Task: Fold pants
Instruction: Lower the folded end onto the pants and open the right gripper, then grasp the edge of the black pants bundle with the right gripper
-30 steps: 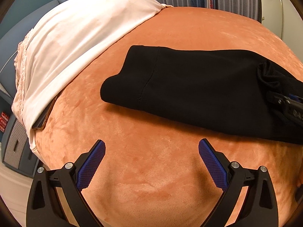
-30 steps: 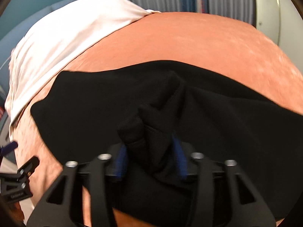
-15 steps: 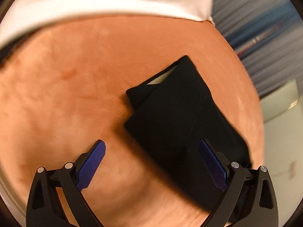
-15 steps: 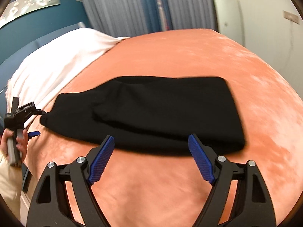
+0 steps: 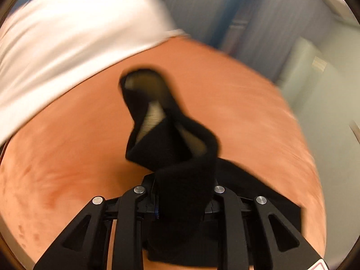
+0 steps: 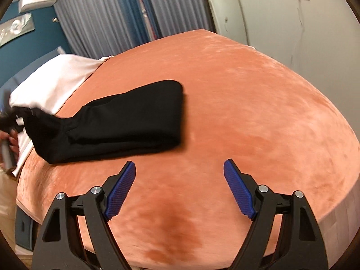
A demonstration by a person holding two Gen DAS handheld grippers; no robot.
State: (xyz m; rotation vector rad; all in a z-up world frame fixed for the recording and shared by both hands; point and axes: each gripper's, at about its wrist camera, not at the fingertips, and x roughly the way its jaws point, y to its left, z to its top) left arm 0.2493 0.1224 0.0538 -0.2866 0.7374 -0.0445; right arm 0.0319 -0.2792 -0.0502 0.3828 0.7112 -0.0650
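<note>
In the left wrist view the left gripper [image 5: 182, 204] has just been closing, and its black jaws now pinch a bunch of the folded black fabric pants [image 5: 180, 162] between them. The picture is blurred. The clamped end of the pants rises off the orange plush bed cover [image 5: 67, 157] and stands up ahead of the jaws, its edge curled open so that a paler lining shows inside; the rest of the garment trails down to the right onto the cover. Behind it a white sheet [image 5: 67, 33] lies across the far left of the bed, with grey pleated curtains [image 5: 202, 6] beyond.

In the right wrist view the right gripper [image 6: 180, 186] hangs above bare orange cover with its blue ribbed pads [image 6: 120, 191] spread wide — nothing lies between them. The pants lie well ahead and to the left, folded into a long band; their right end rests flat on the cover, while the left end lifts toward the left gripper at the picture's edge, where a person's hand [image 6: 10, 139] holds its handle — blurred there, beside the white sheet
</note>
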